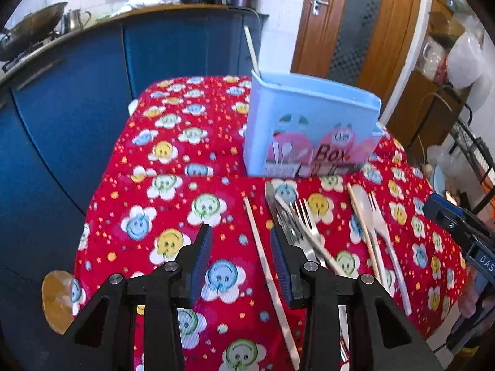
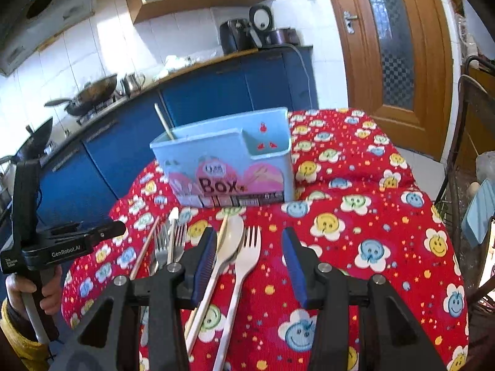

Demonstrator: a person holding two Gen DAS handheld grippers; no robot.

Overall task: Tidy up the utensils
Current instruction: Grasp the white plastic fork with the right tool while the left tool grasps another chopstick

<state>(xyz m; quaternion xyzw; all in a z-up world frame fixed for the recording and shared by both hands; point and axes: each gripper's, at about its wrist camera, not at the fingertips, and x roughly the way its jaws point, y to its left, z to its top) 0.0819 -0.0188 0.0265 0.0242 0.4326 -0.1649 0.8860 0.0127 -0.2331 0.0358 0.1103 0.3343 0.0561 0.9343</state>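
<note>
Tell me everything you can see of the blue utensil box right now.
The blue utensil box looks like light blue plastic, with a pink picture and the word "Box" on its front. It stands upright, open-topped, on the red smiley-flower cloth, behind the loose cutlery. Inside, a wall sets off a smaller compartment at one end. One chopstick leans out of the other end. Neither gripper touches it.

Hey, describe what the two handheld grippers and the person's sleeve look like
Both the left gripper and the right gripper have angular black plastic frames with round silver bolts, and each finger carries a ribbed blue pad. Seen from the right wrist, the left unit's black body reads "GenRobot.AI" in white and sits on a pale handle. A mustard-yellow sleeve covers that wrist.
</note>
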